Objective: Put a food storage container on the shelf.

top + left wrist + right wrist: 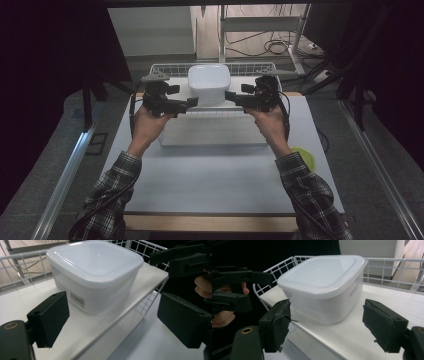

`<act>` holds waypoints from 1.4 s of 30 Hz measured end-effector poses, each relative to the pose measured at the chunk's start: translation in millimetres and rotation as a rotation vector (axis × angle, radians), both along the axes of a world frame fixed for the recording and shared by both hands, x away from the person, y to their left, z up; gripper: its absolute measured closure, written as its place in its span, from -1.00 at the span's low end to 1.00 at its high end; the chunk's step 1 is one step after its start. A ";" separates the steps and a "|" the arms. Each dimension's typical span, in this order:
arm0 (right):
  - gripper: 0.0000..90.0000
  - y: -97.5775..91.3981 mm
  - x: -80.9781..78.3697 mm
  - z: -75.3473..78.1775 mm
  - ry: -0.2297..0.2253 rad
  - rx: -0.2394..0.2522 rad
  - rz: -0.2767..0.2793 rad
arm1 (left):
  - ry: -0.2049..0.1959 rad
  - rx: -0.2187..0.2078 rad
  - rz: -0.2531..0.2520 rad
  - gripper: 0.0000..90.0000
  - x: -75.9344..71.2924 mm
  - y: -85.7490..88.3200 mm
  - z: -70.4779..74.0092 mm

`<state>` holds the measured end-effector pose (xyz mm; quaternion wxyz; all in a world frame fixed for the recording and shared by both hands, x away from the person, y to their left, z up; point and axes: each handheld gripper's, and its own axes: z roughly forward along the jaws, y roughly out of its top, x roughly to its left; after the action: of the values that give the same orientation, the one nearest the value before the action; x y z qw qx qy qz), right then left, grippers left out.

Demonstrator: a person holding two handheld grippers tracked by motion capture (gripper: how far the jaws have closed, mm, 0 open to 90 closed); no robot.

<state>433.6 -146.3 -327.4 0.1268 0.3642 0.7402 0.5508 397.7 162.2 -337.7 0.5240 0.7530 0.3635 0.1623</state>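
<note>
on the white shelf (210, 131), lidded white container (208, 82), left gripper (192, 102) and right gripper (229, 96) open beside it

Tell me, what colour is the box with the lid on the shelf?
The lidded box is white, clearest in the left gripper view.

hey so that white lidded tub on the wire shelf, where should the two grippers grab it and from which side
Probably by its two opposite side walls, just under the overhanging lid rim, one gripper from each side. The white container sits upright on the wire shelf, and the left gripper and right gripper already flank it, jaws open. The walls taper downward, so the rim should stop it slipping.
</note>
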 end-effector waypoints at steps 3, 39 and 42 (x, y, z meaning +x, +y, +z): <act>-0.56 -1.6 -6.8 -2.7 -0.010 -0.004 0.015 | -0.003 0.007 -0.016 -0.80 -8.7 0.4 -5.2; -0.84 -14.7 -73.2 -65.3 -0.066 -0.173 0.124 | -0.064 0.017 -0.069 -0.86 -82.0 14.6 -75.6; -0.84 -18.3 -76.8 -70.8 -0.048 -0.176 0.127 | -0.065 0.035 -0.065 -0.86 -85.6 12.3 -80.9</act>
<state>356.8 -164.6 -398.3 0.1409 0.2905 0.8040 0.4993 312.1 174.5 -418.6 0.5271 0.7679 0.3187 0.1759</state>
